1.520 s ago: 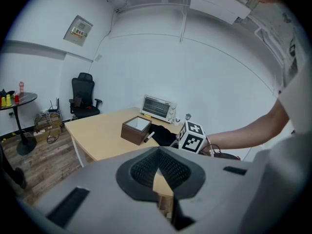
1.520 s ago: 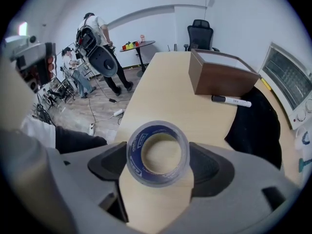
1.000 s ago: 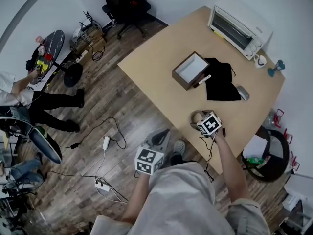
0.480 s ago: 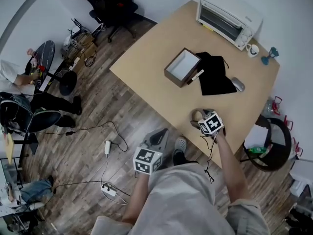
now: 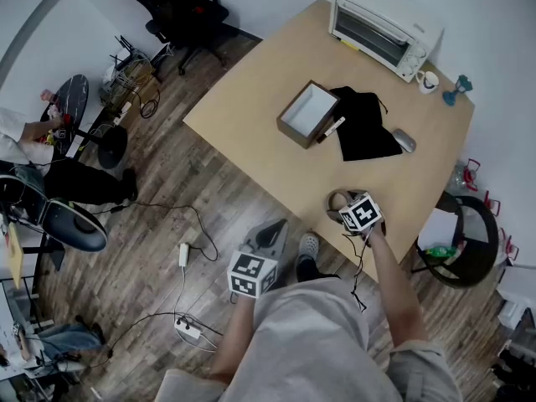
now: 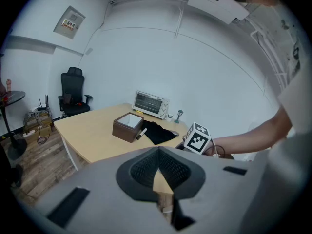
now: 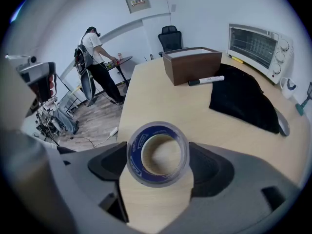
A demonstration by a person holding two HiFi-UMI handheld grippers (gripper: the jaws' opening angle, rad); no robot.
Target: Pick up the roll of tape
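At the near edge of the table, the roll of tape lies flat, hole upward, squarely between the wide-spread jaws of the right gripper; the left gripper, jaws together, hangs well apart.

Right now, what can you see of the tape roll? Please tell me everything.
The tape roll is a wide ring of clear, glossy tape on a blue printed core, its hole open to the table beneath. It lies flat near the table's edge, between the right gripper's open jaws, whose pads flank it closely; contact is unclear.
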